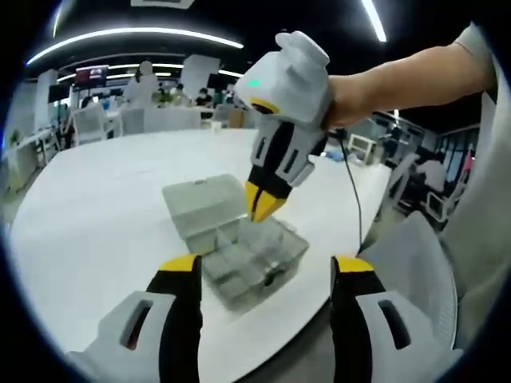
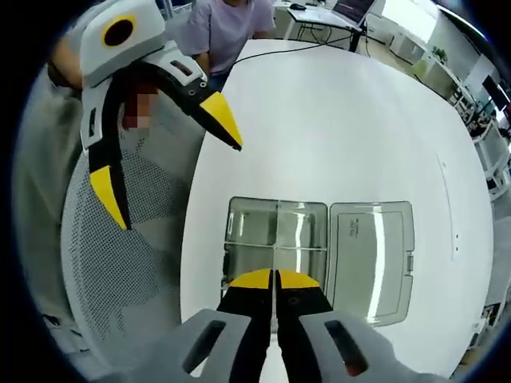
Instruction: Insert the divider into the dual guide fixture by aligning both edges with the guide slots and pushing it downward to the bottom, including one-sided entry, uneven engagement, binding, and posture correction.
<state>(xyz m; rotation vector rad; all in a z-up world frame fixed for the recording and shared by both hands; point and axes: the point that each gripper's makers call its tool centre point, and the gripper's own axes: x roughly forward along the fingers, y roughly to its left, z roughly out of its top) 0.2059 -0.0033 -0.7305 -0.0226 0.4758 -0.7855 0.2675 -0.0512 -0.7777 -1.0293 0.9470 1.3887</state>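
The clear box (image 2: 277,239) lies open on the white worktop (image 2: 359,120), its long axis running 9 to 3 o'clock in the right gripper view, with the flat lid (image 2: 373,259) hinged out toward 3 o'clock. A thin clear divider (image 2: 276,243) stands on edge inside along the 12-to-6 line, and the right gripper (image 2: 275,281) has its fingers pinched nearly together over its near end at 6 o'clock. The left gripper (image 2: 172,152) hovers at 10 o'clock, fingers wide and holding nothing, beside a mesh chair (image 2: 120,263).
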